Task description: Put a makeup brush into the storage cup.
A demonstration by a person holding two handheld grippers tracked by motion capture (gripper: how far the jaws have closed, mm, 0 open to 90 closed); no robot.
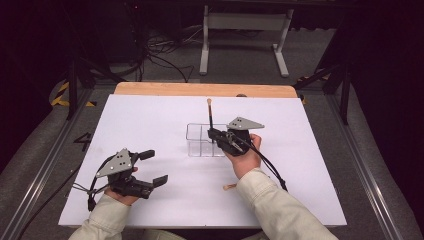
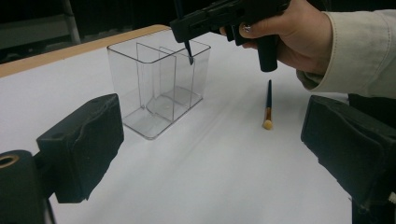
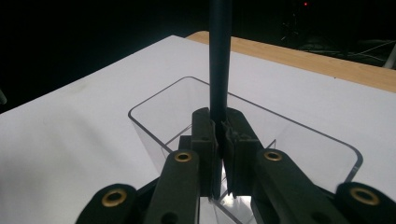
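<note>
My right gripper (image 1: 212, 133) is shut on a dark-handled brush (image 1: 210, 112), which it holds upright with the tan bristle head on top. The handle's pointed lower end (image 2: 189, 53) hangs just over a clear divided container (image 1: 192, 135), near its right-hand compartment. In the right gripper view the handle (image 3: 219, 56) rises from between the closed jaws of that gripper (image 3: 220, 135), above the container rim (image 3: 154, 100). My left gripper (image 1: 154, 166) rests open at the front left with nothing between its jaws. A second brush (image 1: 229, 186) lies flat on the table beside the right forearm.
The white table top (image 1: 150, 120) ends at a wooden strip (image 1: 200, 90) along its far edge. A metal stand (image 1: 245, 30) and cables lie on the floor beyond. From the left gripper (image 2: 210, 154), the container (image 2: 140, 88) and the lying brush (image 2: 268, 105) are ahead.
</note>
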